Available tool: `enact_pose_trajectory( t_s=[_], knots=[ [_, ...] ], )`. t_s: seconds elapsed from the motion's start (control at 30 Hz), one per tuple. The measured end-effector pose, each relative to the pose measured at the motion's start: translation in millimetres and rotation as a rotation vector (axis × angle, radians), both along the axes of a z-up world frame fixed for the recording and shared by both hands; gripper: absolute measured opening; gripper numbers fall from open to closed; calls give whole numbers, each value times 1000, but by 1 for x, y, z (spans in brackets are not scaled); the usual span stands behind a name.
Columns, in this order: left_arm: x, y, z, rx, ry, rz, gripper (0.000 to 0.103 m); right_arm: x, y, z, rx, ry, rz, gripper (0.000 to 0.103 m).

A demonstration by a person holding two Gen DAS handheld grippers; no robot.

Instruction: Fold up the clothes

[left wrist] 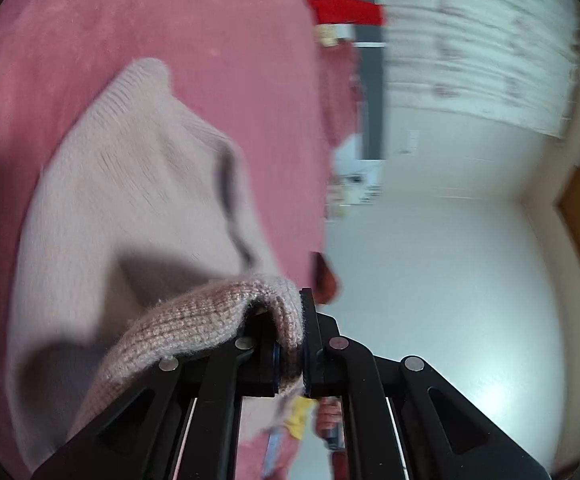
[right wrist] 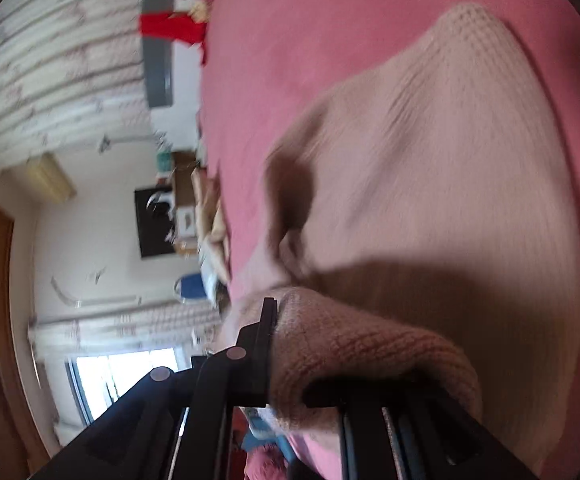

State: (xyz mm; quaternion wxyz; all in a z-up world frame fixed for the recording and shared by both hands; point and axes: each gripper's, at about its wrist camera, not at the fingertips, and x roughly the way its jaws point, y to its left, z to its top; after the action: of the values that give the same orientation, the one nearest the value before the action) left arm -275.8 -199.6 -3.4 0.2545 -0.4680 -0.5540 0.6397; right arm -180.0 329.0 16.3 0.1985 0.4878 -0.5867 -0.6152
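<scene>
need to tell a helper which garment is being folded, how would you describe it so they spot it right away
Start from the big rose-pink bed cover that fills the scene. Spread on it lies a pale pink knitted sweater, one edge pinched in the left gripper and another in the right gripper. Its ribbed, fuzzy knit and paler colour set it apart from the smooth cover and the red cloth beyond.

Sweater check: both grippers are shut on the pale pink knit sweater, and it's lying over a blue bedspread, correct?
Not quite. The bedspread is rose pink, not blue, as the left wrist view shows. The left gripper and right gripper are both shut on the pale pink knit sweater.
</scene>
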Motion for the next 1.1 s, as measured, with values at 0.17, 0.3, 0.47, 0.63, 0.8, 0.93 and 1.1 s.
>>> enact_pose_trajectory(
  t_s=[0.17,0.3,0.47,0.63,0.8,0.93,1.1],
  knots=[
    [-9,5,-19,58,-56,4,7,-3,-5,-13,-35,-91,-11,11],
    [-21,5,-25,158,-142,-6,9,-7,-16,-9,-129,-163,18,25],
    [-42,-14,-42,380,-268,203,64,-21,25,-7,-270,-60,-221,29],
    [-50,-20,-52,460,-323,361,69,-9,34,-2,-172,9,-251,30],
    [-65,-35,-19,353,-153,320,69,0,2,46,194,128,10,30],
    [-62,-63,18,223,-10,317,73,36,-14,89,600,254,71,30],
    [-31,-59,44,-159,98,126,77,94,-15,98,792,267,82,30]
  ],
)
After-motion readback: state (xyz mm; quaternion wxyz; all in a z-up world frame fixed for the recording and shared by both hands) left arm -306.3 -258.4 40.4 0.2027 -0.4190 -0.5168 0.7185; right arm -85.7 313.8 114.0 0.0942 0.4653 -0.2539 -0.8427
